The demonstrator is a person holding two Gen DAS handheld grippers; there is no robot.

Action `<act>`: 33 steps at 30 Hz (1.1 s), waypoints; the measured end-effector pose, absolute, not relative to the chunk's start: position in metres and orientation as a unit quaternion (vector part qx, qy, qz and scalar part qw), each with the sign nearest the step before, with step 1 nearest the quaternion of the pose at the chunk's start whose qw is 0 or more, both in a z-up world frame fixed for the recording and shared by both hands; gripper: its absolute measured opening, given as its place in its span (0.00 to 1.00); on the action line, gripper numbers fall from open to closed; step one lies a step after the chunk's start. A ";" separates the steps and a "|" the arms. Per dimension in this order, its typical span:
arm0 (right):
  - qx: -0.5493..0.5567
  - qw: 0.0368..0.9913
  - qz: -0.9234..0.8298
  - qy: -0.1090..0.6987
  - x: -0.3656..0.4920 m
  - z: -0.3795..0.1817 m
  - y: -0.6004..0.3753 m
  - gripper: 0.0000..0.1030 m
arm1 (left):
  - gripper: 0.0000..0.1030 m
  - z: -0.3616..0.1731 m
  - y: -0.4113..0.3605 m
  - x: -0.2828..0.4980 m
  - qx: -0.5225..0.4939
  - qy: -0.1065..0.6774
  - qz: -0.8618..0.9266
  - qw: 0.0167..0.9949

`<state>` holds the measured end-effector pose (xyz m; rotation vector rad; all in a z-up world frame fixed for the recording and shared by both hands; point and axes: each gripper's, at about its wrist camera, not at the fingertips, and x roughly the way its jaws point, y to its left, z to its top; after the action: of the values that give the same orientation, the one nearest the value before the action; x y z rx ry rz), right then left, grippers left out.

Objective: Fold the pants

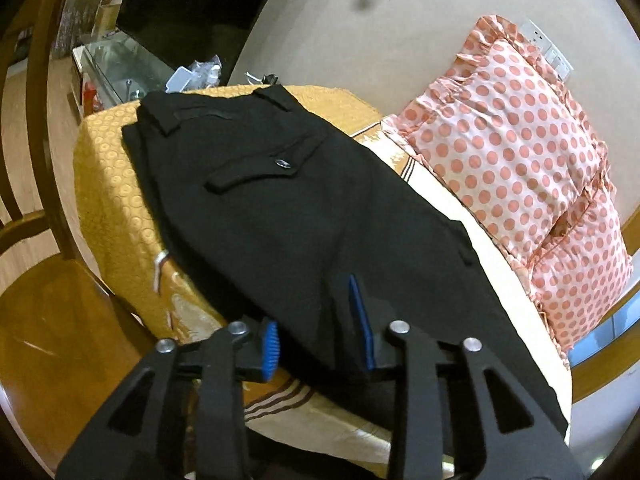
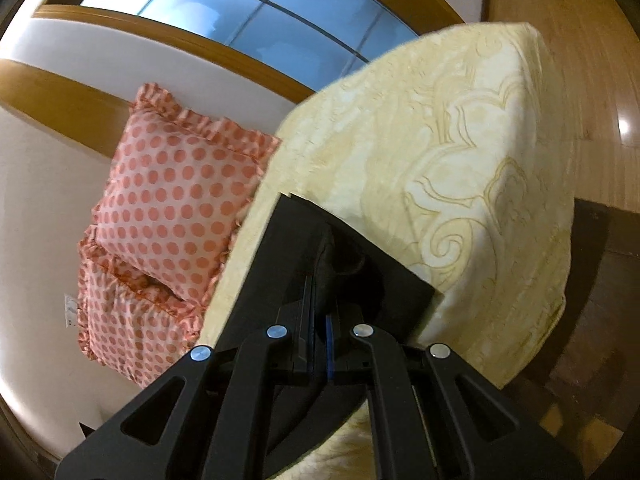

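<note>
We see the black pants (image 1: 304,216) lying flat on the bed (image 1: 120,184), waistband at the far left end, with a buttoned back pocket facing up. The far left edge of the pants stops short of the bed's corner, so a strip of yellow patterned bedspread stays bare around it. On the right, two dotted pink pillows (image 1: 520,168) lean on the wall, just beside the long edge of the pants. A wooden chair (image 1: 48,304) stands on the left, near the bed side.

Our left gripper (image 1: 320,328) is partly open; the blue pads stand apart on both sides of the near cloth and do not press it.

In the right wrist view, our right gripper (image 2: 320,280) is closed tight on a fold of the pants (image 2: 288,264), near the hem end. Beyond this end the cream bedspread (image 2: 460,160) is free up to its far edge, and the wooden floor (image 2: 560,40) behind is open.
</note>
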<state>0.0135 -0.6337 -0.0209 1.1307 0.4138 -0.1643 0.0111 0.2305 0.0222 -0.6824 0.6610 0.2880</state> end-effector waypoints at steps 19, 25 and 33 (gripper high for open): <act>0.457 0.857 -0.125 0.204 -0.007 -0.013 -0.622 0.04 | 0.07 0.018 0.247 0.016 -0.324 0.342 0.098 0.877; 0.434 0.861 -0.147 0.220 -0.008 -0.014 -0.616 0.04 | 0.14 0.012 0.245 0.002 -0.321 0.324 0.094 0.885; 0.387 0.884 -0.203 0.167 -0.033 0.015 -0.619 0.90 | 0.60 0.042 0.247 -0.030 -0.291 0.230 0.162 0.914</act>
<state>-0.0325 -0.6190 0.0147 0.8056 0.3467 -0.4220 -0.0301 0.2466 0.0420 -0.5995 0.4728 0.3335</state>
